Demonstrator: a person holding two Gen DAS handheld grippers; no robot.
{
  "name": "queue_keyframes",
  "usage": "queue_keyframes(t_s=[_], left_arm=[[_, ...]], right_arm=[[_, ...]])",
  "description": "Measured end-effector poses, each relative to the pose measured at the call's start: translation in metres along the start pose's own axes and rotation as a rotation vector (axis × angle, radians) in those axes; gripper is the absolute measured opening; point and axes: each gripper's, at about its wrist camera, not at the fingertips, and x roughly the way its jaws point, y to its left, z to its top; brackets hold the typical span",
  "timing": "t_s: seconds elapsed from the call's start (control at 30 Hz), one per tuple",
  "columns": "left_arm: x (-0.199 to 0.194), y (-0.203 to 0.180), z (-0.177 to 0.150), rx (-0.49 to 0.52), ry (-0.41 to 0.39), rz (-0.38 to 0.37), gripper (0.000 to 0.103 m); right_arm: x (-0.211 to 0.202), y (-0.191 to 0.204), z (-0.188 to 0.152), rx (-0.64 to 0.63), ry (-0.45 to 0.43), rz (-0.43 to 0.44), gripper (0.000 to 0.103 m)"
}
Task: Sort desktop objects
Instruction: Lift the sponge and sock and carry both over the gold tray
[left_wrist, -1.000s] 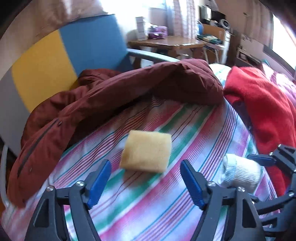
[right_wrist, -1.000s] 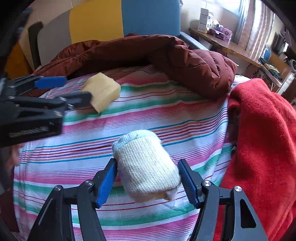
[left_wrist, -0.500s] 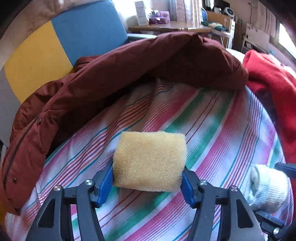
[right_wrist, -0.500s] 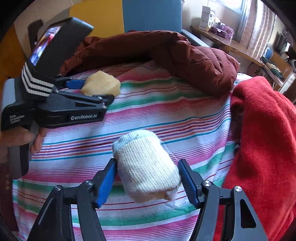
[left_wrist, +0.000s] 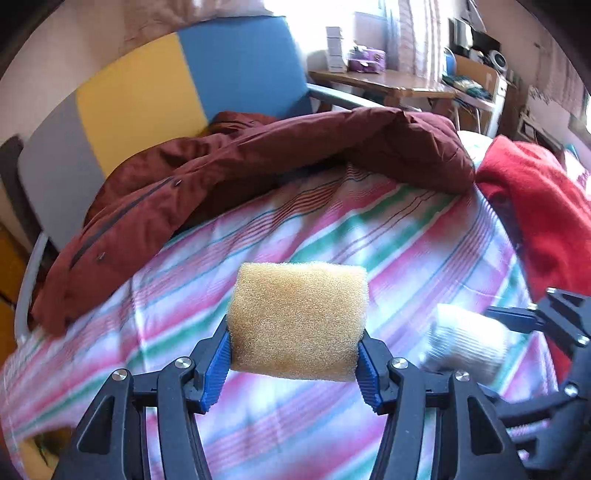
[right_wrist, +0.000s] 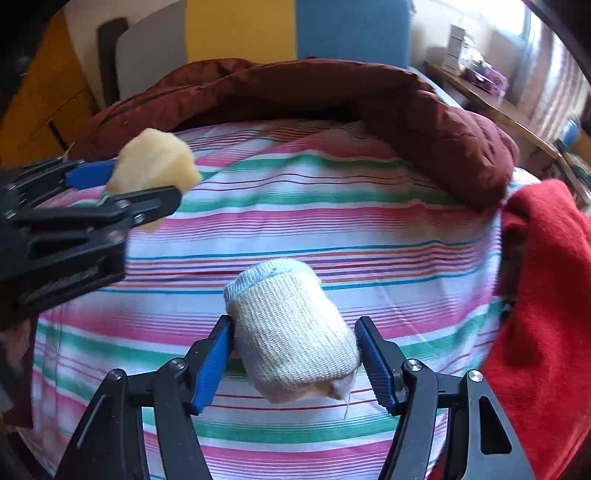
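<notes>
The striped bedsheet covers the whole work surface, bordered by a maroon padded jacket at the far side and a red fleece blanket at the right.

The left gripper is clenched on a yellow sponge, which appears lifted clear of the sheet. The right gripper has both pads against a rolled cream sock; it appears clamped and raised.

Risks, as judged:
- No bin or sorting destination is visible, so either item may be set down in the wrong place.
- The sponge is soft foam gripped only at its near edge; a quick swing could let it pivot or slip out.
- The sock roll has a loose end hanging below the pads and may unroll or snag.

Limits of view: the sock is blurred in the left wrist view, its underside is hidden, and the sheet's near edge is cut off.
</notes>
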Motion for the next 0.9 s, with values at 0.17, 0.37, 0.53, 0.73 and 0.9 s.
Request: queue_keyframes(t_s=[0.17,0.37,0.53,0.73,0.9], left_arm=[[-0.042,0.007,-0.024,-0.061,-0.042,-0.004,0.059],[-0.077,0.023,-0.046,-0.147,-0.063,-0.001,0.059],[-0.114,0.036,-0.063,-0.179,-0.117,0.03,0.06],[-0.156,0.057,-0.085,-0.234,-0.16,0.044,0.06],[-0.184,0.073,-0.106,-0.264,-0.186,0.062,0.06]], right_arm=[[-0.001,0.019,-0.003,-0.084,-0.001,0.034,0.067],[0.004,0.038,-0.01,-0.174,0.014,0.056,0.067],[0.005,0.04,-0.011,-0.179,0.013,0.07,0.067],[0.004,0.04,-0.012,-0.159,0.018,0.073,0.067],[0.006,0.043,-0.013,-0.146,0.032,0.054,0.067]])
